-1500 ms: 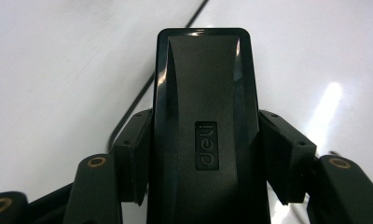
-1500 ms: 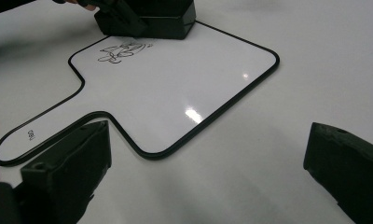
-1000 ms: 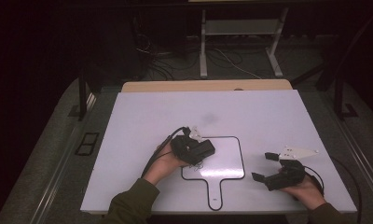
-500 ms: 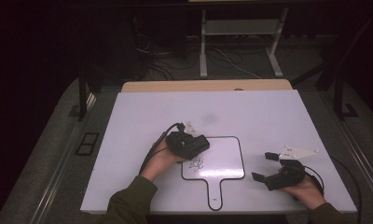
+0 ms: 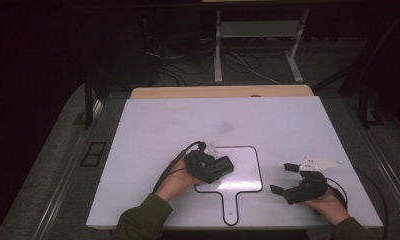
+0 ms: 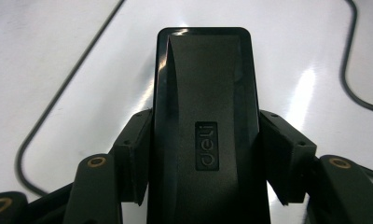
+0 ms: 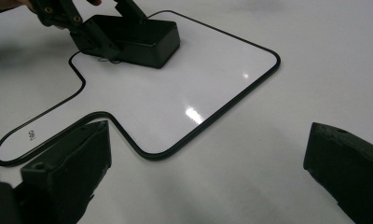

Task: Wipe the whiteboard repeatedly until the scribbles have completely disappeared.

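While left tongs (image 6: 201, 163) clamp eraser (image 6: 205, 116), right tongs (image 5: 288, 178) agape

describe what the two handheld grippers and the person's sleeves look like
Both the left gripper and the right gripper are black with two blocky jaws; brass-coloured rivets show at the left one's joints. A black cable trails from each. The right gripper carries a pale three-cornered plate. The sleeves are dark olive green.

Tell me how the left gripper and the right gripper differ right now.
The left gripper is shut on a black deli eraser; the right gripper is open and holds nothing. The left gripper sits over the paddle-shaped whiteboard; the right gripper rests beside it on the table. Both are black, hand-held and trail a cable.
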### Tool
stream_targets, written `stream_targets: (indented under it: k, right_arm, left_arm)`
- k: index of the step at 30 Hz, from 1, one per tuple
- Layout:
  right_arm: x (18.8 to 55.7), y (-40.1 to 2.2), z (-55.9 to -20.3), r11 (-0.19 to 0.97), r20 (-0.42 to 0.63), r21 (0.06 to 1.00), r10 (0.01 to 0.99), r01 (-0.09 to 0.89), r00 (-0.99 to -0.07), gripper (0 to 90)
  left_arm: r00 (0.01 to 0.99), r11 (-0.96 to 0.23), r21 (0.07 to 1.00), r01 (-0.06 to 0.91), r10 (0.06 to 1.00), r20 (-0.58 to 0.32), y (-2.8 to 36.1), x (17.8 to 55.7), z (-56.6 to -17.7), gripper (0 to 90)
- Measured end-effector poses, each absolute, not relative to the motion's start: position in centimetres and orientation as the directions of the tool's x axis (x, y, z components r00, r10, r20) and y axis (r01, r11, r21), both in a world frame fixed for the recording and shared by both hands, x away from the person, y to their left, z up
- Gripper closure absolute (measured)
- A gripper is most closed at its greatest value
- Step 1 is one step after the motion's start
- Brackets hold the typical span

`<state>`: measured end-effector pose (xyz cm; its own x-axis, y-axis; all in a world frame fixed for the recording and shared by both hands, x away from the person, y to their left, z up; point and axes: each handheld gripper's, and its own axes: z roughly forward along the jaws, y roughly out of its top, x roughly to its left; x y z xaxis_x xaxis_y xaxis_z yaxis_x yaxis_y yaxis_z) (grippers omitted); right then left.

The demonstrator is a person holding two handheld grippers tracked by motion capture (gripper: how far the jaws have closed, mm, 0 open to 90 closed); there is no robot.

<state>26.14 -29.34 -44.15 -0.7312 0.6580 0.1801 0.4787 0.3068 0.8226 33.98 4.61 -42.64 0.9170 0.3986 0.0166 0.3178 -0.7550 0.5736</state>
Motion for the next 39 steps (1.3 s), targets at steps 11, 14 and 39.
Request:
stream_targets:
  k: [11, 14, 39]
  right_arm:
    - [26.1, -29.3, -44.2, 0.307, 0.179, 0.823, 0.658, 0.478, -0.731, 0.0]
    - [26.2, -29.3, -44.2, 0.307, 0.178, 0.824, 0.658, 0.477, -0.732, 0.0]
    - [26.2, -29.3, -44.2, 0.308, 0.176, 0.825, 0.657, 0.474, -0.733, 0.0]
  left_arm:
    - [0.894, -0.750, 0.560, 0.352, 0.446, 0.035, 6.5, 35.0, -42.5, 39.5]
    - [0.906, -0.761, 0.558, 0.332, 0.421, 0.034, 6.0, 34.2, -42.5, 39.5]
    - [0.915, -0.762, 0.565, 0.315, 0.403, 0.033, 5.2, 32.3, -42.6, 39.5]
